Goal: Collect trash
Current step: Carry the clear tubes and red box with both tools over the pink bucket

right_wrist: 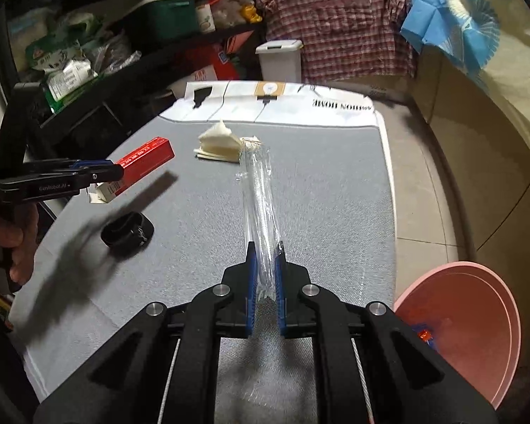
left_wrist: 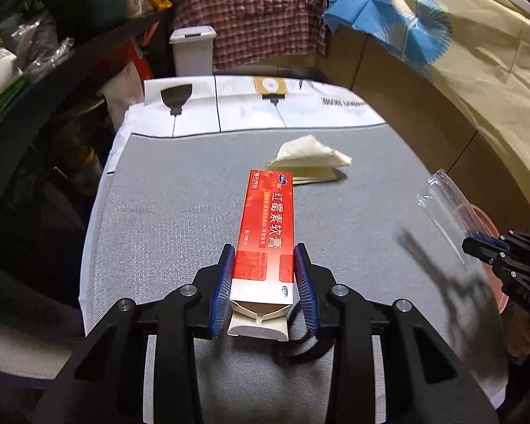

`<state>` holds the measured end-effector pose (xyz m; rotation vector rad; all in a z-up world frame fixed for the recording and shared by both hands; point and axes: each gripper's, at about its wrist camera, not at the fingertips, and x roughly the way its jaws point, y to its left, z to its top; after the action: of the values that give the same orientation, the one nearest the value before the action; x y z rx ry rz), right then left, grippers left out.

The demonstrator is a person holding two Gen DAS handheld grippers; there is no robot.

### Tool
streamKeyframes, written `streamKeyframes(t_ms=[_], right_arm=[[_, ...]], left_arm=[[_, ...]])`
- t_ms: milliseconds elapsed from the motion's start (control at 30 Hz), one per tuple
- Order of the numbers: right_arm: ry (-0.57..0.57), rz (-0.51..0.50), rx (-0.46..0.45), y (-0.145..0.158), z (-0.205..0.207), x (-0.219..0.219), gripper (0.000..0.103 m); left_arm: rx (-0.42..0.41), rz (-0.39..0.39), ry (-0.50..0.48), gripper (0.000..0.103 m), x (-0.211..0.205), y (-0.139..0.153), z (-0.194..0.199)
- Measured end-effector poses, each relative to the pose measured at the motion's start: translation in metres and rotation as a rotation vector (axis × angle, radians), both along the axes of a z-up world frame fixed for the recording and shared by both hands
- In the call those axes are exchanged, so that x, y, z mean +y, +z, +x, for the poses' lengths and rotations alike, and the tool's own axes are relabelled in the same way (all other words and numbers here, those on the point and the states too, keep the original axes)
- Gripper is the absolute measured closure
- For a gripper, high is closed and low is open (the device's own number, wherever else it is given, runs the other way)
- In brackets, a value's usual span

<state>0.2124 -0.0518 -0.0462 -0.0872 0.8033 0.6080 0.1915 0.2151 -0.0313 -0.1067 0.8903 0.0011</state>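
Note:
My left gripper (left_wrist: pixel 265 254) is shut on a red ointment box (left_wrist: pixel 270 219) and holds it above the grey mat (left_wrist: pixel 180 212); box (right_wrist: pixel 141 162) and gripper (right_wrist: pixel 118 173) show at left in the right wrist view. My right gripper (right_wrist: pixel 265 252) is shut on a clear plastic wrapper (right_wrist: pixel 258 198), held above the mat (right_wrist: pixel 335 194); the wrapper (left_wrist: pixel 445 205) and gripper (left_wrist: pixel 466 243) show at right in the left wrist view. A crumpled white tissue (left_wrist: pixel 311 159) lies on the mat, also seen in the right wrist view (right_wrist: pixel 217 141).
A pink bin (right_wrist: pixel 470 321) stands on the floor right of the table. A black strap (right_wrist: pixel 127 235) lies on the mat. A white lidded bin (left_wrist: pixel 192 51) stands beyond the table's far end. Cluttered shelves (right_wrist: pixel 88 70) line the left; cardboard boxes (left_wrist: pixel 424 106) the right.

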Motion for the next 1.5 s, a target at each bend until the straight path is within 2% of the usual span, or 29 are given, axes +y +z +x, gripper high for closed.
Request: streamKeyframes(t_ms=[133,500,767,1000,1267,1500], right_arm=[[-0.022,0.009,-0.016,0.007,-0.006,-0.009,0.093],[-0.088,0.052,-0.057,0.032,-0.024,-0.033,0.093],[-0.122,0.111,-0.104,0.066,-0.039,-0.059,0.093],[-0.122,0.093,-0.162,0.083,-0.058,-0.080,0.093],[-0.149,0.057,-0.209,0.088,-0.069,-0.114,0.093],[-0.194,0.055,-0.198,0.069,-0.069,-0.133,0.093]], left_arm=[[-0.038,-0.016,0.009,0.069,-0.005,0.015,-0.012],[-0.097,0.010,0.010,0.069,-0.020,0.037,-0.038],[-0.128,0.003,0.013,0.069,-0.041,0.040,-0.056],[-0.139,-0.008,0.014,0.069,-0.064,0.037,-0.069],[-0.158,0.005,-0.003,0.069,-0.086,0.036,-0.079],[-0.155,0.015,-0.024,0.069,-0.105,0.032,-0.085]])
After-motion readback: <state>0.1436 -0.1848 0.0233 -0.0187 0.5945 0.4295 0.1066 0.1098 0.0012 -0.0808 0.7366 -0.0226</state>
